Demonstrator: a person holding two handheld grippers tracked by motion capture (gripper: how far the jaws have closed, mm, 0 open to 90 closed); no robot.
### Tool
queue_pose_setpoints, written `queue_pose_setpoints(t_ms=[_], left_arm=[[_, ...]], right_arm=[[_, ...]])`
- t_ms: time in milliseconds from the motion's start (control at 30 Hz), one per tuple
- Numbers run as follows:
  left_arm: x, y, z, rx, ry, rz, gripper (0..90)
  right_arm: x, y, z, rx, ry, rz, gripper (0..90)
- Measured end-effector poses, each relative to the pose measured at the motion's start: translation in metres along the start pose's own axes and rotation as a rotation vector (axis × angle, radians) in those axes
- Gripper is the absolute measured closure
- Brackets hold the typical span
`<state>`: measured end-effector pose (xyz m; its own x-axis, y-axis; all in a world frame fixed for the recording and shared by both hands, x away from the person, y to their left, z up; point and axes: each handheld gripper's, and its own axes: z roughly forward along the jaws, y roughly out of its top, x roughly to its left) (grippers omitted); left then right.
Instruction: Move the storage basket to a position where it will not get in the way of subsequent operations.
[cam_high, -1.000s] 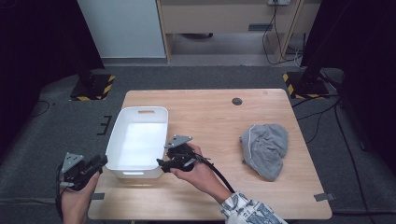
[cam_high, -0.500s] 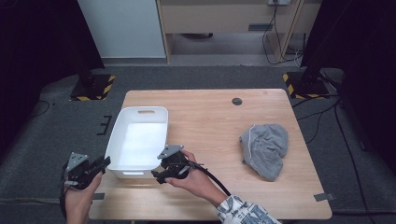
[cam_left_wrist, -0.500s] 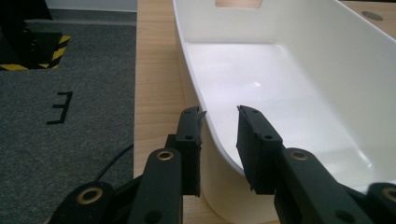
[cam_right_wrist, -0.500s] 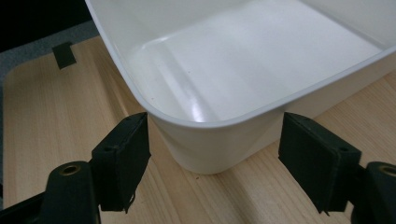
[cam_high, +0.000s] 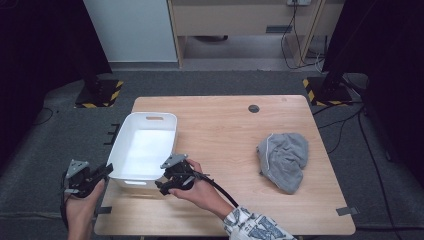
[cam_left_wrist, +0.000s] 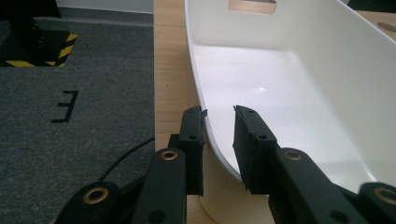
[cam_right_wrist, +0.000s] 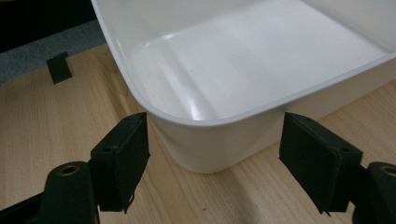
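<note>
L gripper (cam_left_wrist: 218, 122) jaws just closing astride white bin (cam_left_wrist: 299, 84) wall; R gripper (cam_right_wrist: 215, 154) open at bin corner.

White tub (cam_high: 145, 150): smooth glossy plastic, its inner floor (cam_left_wrist: 280, 88) catching bright highlights. Table (cam_high: 225, 125): pale wood, grain showing, matt to faintly satin finish. Left gripper (cam_left_wrist: 219, 130) and right gripper (cam_right_wrist: 215, 144): jaws looking like matt black plastic, brass-coloured metal rivets gleaming at the joints. Grey garment (cam_high: 283, 160): soft matt cloth, crumpled. Floor (cam_left_wrist: 79, 84): rough, dark grey carpet.
</note>
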<state>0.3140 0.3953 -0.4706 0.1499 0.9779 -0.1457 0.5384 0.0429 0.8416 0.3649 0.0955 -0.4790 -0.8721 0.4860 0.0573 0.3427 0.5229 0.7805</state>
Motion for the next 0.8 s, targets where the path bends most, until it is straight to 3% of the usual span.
queue_pose_setpoints(t_ms=[800], left_arm=[[0.006,0.001,0.002,-0.012,0.016,-0.017,71.0]], right_arm=[[-0.002,0.009,0.012,0.005,-0.015,0.009,23.2]])
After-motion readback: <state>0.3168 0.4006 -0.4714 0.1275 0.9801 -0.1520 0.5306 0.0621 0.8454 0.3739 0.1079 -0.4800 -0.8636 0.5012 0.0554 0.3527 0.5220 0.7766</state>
